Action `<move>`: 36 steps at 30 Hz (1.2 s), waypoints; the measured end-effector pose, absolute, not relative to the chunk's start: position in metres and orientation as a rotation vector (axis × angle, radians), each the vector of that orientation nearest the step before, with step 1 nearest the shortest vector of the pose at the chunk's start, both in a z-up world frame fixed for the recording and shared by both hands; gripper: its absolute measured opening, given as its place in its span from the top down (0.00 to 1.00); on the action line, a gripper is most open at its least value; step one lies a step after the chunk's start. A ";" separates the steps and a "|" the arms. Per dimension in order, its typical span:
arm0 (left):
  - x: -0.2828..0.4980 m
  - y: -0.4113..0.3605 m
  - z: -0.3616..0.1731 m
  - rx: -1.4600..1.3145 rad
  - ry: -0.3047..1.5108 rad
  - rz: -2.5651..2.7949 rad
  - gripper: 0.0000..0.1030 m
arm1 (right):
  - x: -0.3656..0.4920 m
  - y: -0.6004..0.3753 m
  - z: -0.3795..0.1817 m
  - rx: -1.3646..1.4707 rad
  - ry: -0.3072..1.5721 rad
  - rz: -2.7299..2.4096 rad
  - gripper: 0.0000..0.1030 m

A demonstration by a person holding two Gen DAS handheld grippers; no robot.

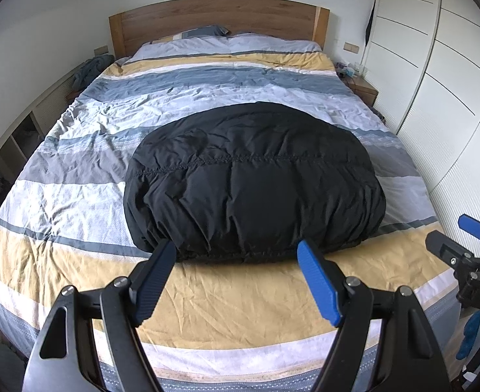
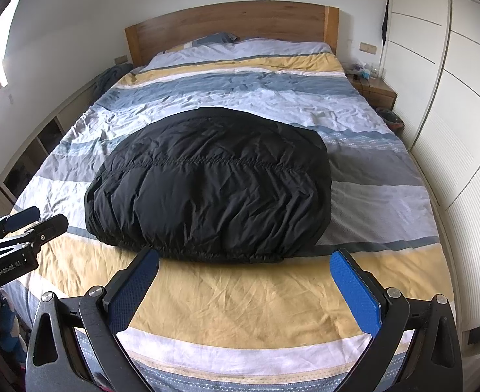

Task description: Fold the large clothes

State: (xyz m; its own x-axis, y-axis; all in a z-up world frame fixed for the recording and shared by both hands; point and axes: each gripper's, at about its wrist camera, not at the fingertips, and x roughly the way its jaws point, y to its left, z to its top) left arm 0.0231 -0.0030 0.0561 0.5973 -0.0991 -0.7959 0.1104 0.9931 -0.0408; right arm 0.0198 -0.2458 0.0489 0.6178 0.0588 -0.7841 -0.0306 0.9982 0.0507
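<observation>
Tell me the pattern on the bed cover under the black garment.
Broad stripes of yellow, white, grey and blue on the bed cover; clearest in the right wrist view.

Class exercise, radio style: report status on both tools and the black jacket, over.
Left tool open, empty. Right tool open, empty. Black jacket lies bundled on the striped bed, untouched. Nothing in the way.

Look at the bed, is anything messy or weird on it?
Nothing is spilled or broken. The black puffy jacket sits as a neat folded bundle in the middle of the striped duvet. The duvet is just wrinkled. Off the bed's left side, a blue-grey cloth lies in a crumpled heap, the only untidy spot.
</observation>
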 end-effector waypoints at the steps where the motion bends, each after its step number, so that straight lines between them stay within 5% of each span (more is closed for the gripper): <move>1: 0.023 -0.003 0.056 0.013 0.925 -0.124 0.26 | 0.019 -0.245 0.048 0.033 0.905 0.053 0.00; 36: 0.014 0.012 0.045 -0.023 0.971 -0.102 0.26 | 0.015 -0.251 0.045 0.015 0.917 0.067 0.00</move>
State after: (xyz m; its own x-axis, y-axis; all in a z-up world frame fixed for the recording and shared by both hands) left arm 0.0144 0.0124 0.0454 0.5604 -0.0968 -0.8225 0.0758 0.9950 -0.0655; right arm 0.0146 -0.2506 0.0452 0.6067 0.0638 -0.7924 -0.0514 0.9978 0.0410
